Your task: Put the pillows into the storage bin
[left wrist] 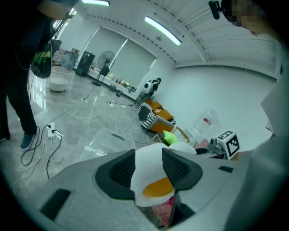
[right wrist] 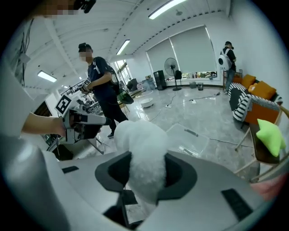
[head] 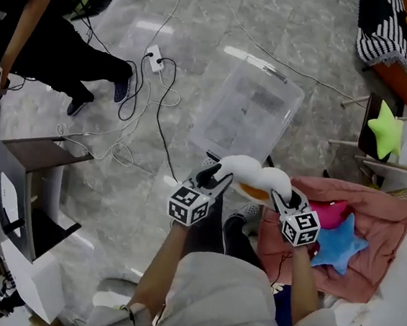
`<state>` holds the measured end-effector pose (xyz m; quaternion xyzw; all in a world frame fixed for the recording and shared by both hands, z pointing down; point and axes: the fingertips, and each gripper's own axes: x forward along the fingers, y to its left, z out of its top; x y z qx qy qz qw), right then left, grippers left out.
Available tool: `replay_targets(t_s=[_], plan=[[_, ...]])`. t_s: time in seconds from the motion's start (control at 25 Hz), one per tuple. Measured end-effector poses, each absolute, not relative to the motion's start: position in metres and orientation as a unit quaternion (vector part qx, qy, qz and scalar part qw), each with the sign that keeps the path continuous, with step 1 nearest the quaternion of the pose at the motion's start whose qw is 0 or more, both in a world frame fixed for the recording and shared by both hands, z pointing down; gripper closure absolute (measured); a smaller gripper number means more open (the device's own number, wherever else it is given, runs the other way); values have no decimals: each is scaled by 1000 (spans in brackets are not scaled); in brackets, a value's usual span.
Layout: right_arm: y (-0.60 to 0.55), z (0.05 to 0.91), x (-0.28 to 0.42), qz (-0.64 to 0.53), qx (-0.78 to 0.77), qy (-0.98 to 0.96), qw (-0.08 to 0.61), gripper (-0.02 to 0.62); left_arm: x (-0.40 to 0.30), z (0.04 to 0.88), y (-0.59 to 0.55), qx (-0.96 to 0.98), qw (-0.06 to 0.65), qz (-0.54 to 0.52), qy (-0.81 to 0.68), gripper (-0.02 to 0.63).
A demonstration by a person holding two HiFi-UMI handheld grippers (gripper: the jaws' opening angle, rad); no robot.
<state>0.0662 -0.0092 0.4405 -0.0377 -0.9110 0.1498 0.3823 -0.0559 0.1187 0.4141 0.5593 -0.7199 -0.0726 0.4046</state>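
Note:
A white fried-egg pillow (head: pixel 254 175) with an orange yolk hangs in the air between both grippers. My left gripper (head: pixel 218 179) is shut on its left edge (left wrist: pixel 151 171), my right gripper (head: pixel 281 198) on its right lobe (right wrist: pixel 145 164). The clear storage bin (head: pixel 246 111) stands open on the floor just beyond the pillow, also visible past the left jaws (left wrist: pixel 108 139) and the right jaws (right wrist: pixel 189 140). A blue star pillow (head: pixel 338 244) and a pink pillow (head: pixel 330 212) lie on a pink cloth (head: pixel 377 235) at the right. A green star pillow (head: pixel 385 130) rests on a chair.
A power strip (head: pixel 155 58) with cables lies on the floor left of the bin. A small dark side table (head: pixel 34 177) stands at the left, with another person (head: pixel 50 38) beyond it. A striped sofa (head: pixel 390 41) sits at the top right.

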Motion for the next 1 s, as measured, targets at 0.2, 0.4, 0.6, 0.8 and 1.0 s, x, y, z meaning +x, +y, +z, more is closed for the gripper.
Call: replay_targets(t_s=[0.2, 0.4, 0.6, 0.8, 1.0], plan=[[5, 490, -15, 121, -62, -904, 406, 451, -114, 455, 124, 557, 417, -78, -714, 419], [0, 548, -66, 99, -55, -894, 434, 442, -160, 507, 128, 556, 436, -64, -705, 419], [-18, 627, -105, 58, -34, -886, 458, 437, -194, 562, 131, 555, 455, -38, -695, 419], [-19, 731, -120, 31, -40, -857, 513, 427, -211, 620, 128, 562, 479, -7, -675, 419], [-14, 820, -125, 19, -54, -832, 551, 422, -212, 662, 129, 577, 485, 14, -657, 419]])
